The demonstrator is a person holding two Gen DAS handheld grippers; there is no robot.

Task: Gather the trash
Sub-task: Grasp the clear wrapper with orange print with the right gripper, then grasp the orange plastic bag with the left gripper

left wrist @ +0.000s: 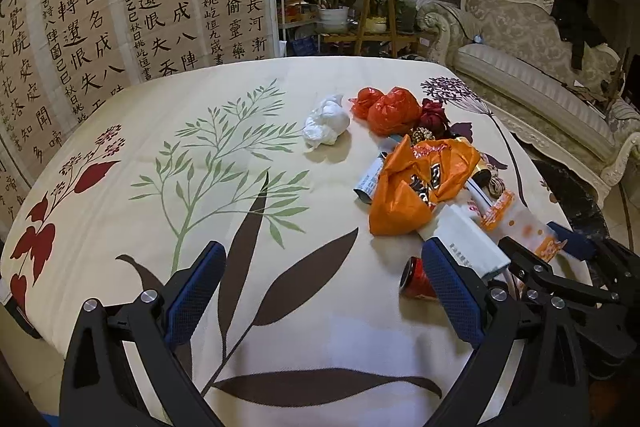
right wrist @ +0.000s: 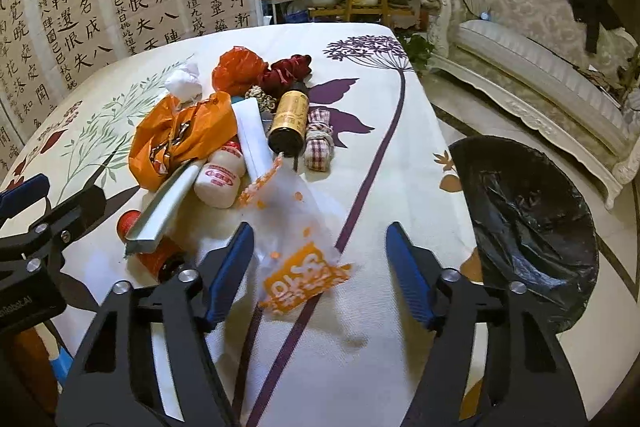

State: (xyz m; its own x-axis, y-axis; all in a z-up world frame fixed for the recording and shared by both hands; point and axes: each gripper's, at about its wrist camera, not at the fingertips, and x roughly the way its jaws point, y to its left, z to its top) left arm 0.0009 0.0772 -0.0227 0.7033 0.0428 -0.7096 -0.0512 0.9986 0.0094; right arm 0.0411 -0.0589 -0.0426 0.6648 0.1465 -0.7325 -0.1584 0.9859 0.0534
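Across the floral tablecloth (right wrist: 400, 167) trash is lying piled, the black bin (right wrist: 528, 227) at right looking empty, and you are hovering both grippers, left gripper (left wrist: 320, 291) and right gripper (right wrist: 320, 263), spread wide, gripping nothing.

In the right wrist view, lower left, a flat box (right wrist: 168, 203) covers the middle of the red can (right wrist: 154, 251), and the bin (right wrist: 524, 227) at the right has its near rim hidden behind a finger (right wrist: 410, 275). In the left wrist view, lower right, a finger (left wrist: 452, 291) hides most of that can (left wrist: 416, 283), and print on the orange bag (left wrist: 416, 183) is too crumpled to read.
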